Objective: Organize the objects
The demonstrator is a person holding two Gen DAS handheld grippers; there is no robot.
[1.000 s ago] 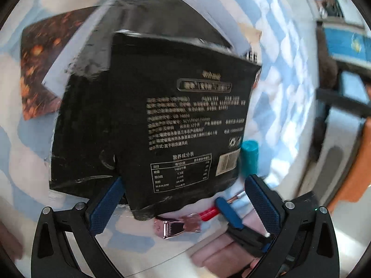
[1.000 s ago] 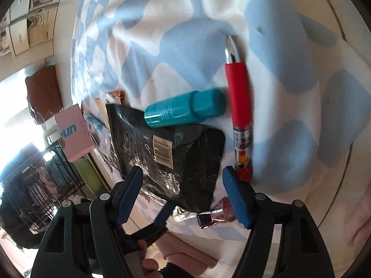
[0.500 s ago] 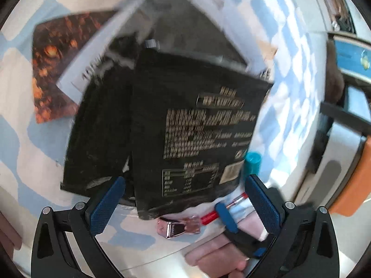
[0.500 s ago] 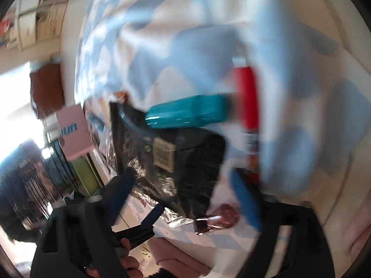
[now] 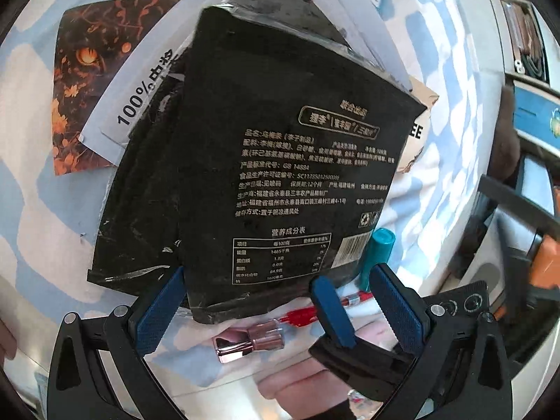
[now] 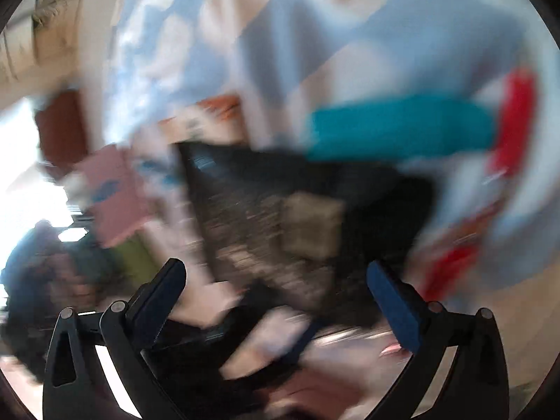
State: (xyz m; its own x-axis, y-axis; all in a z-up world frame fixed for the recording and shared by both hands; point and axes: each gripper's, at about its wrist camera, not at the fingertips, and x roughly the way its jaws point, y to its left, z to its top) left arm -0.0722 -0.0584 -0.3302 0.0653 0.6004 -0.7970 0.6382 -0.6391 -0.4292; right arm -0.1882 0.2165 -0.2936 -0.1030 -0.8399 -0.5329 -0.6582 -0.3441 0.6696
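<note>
Black pouch (image 5: 280, 175) looks light, floppy, slick; pinch its near edge. Your left gripper (image 5: 276, 304) and right gripper (image 6: 276, 301), though blurred, gape empty.

Open left claw (image 5: 276, 301) over black pouch (image 5: 280, 182).

"100%" is printed in black on the white packet (image 5: 147, 80) under the black pouch (image 5: 280, 175). On that pouch "GB 14884" and "1465" in its nutrition table are made out, amid Chinese print. The right wrist view is too blurred for reading.
</note>
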